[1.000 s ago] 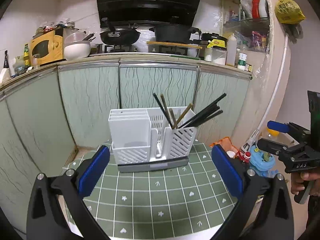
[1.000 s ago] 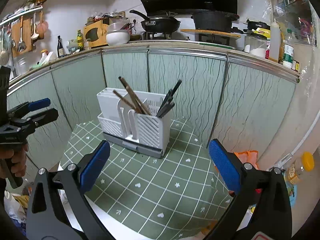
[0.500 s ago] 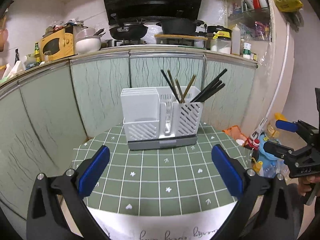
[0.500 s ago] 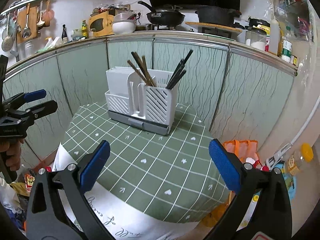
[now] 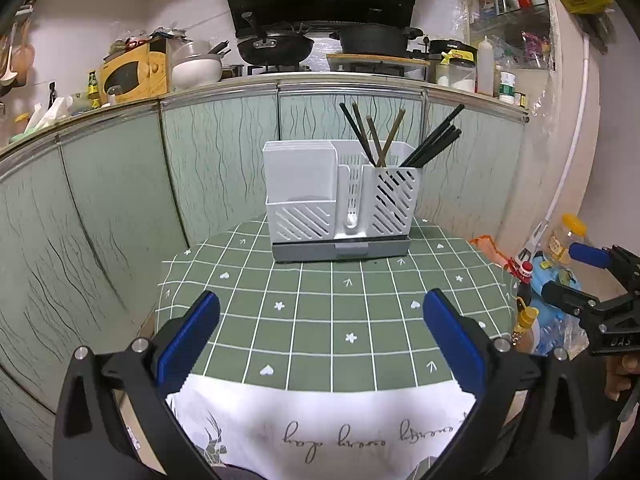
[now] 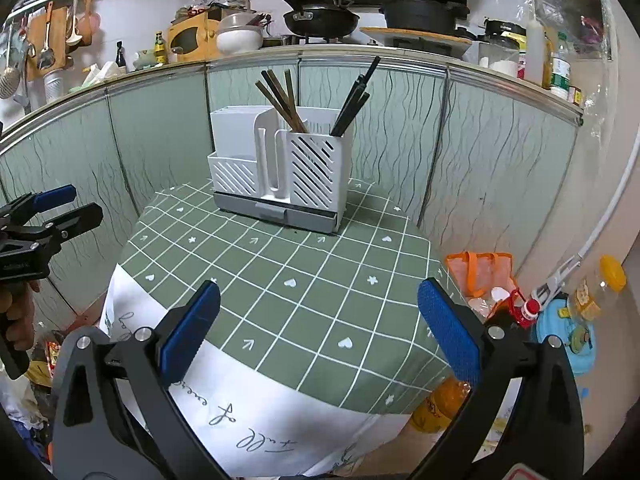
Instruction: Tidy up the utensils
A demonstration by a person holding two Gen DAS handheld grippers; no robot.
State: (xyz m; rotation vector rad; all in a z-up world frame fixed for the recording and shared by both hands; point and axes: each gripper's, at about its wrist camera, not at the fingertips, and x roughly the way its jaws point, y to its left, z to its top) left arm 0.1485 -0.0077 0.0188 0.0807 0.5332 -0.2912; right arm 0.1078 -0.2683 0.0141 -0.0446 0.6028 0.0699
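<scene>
A white slotted utensil holder on a grey base stands at the far side of the green checked tablecloth; it also shows in the right wrist view. Brown chopsticks lean in its middle part and black chopsticks in its right part. My left gripper is open and empty, back over the table's near edge. My right gripper is open and empty, near the front right edge.
Green wavy-patterned cabinet panels wrap behind the table under a counter with pans and a yellow microwave. Bottles and a blue container sit on the floor to the right. An orange bag lies beside the table.
Both grippers have pulled back and away from the holder; more of the tablecloth's white front edge shows. Both stay open and empty.
</scene>
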